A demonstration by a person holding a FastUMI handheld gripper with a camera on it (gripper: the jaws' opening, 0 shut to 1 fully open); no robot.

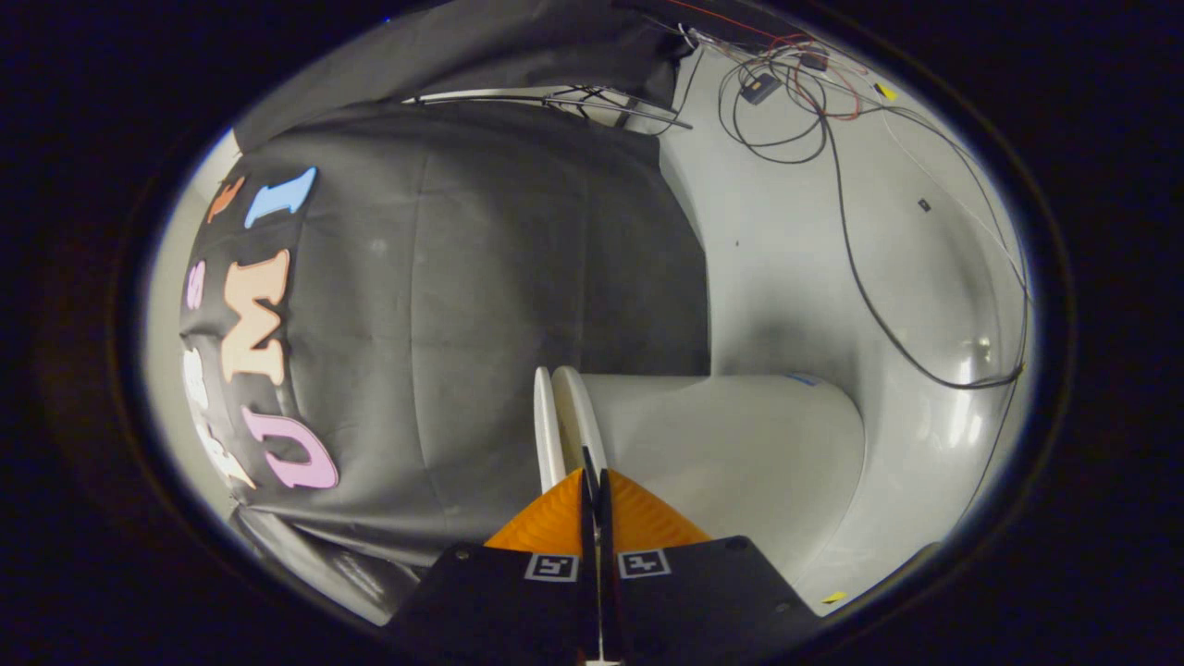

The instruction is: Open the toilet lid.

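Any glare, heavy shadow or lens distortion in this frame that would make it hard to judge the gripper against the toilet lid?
Gripper view: strong fisheye bending, with the image rolled sideways; bright glare patches on the glossy floor beyond the toilet; soft shadow on the floor beside the black cloth. The toilet lid edge stays sharp just ahead of the gripper, whose fingers are nearly together, with a thin gap.

Black cloth wall [481, 305] hanging beside pale floor [786, 277]; dark cables [860, 277] trailing across floor, tangling with red wires [814, 83] near far edge.
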